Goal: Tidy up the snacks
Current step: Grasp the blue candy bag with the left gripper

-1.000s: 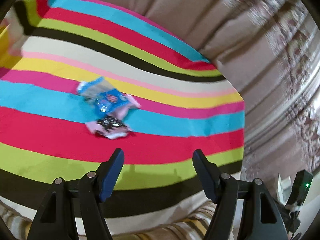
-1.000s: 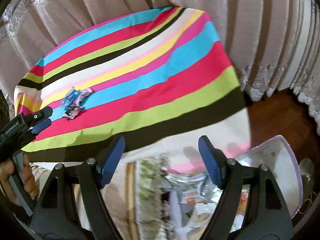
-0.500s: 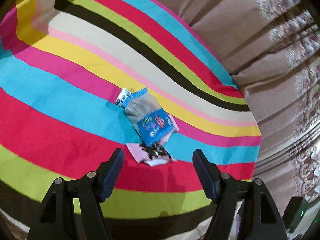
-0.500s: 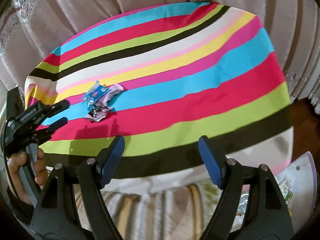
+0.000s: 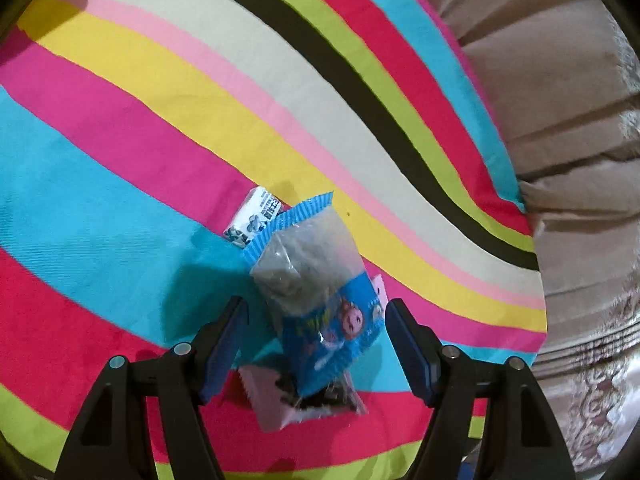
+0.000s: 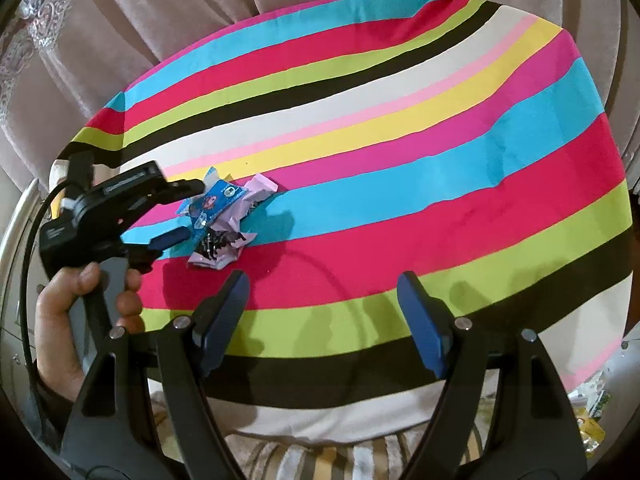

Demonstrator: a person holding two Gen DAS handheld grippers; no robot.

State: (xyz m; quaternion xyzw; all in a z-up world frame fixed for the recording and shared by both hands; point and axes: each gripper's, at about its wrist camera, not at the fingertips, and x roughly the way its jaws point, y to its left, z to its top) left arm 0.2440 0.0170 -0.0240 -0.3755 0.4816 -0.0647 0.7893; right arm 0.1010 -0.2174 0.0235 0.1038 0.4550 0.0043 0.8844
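A small pile of snack packets lies on the striped tablecloth (image 5: pixel 120 184). A blue packet with a clear window (image 5: pixel 316 300) lies on top of a pink packet (image 5: pixel 280 408), with a white packet (image 5: pixel 256 216) behind. My left gripper (image 5: pixel 316 336) is open, its fingers on either side of the blue packet, just above it. In the right wrist view the pile (image 6: pixel 220 216) sits at the left with the left gripper (image 6: pixel 184 212) over it. My right gripper (image 6: pixel 320 316) is open and empty, above the table's near edge.
Beige curtains (image 6: pixel 120 40) hang behind the table on all far sides. At the lower right of the right wrist view, part of a container with more snacks (image 6: pixel 592 400) shows beyond the table's edge. A striped cushion (image 6: pixel 340 456) lies below the near edge.
My left gripper has moved forward and down to the pile, so the blue packet now lies between its fingers. My right gripper has swung from the snack container up over the table.
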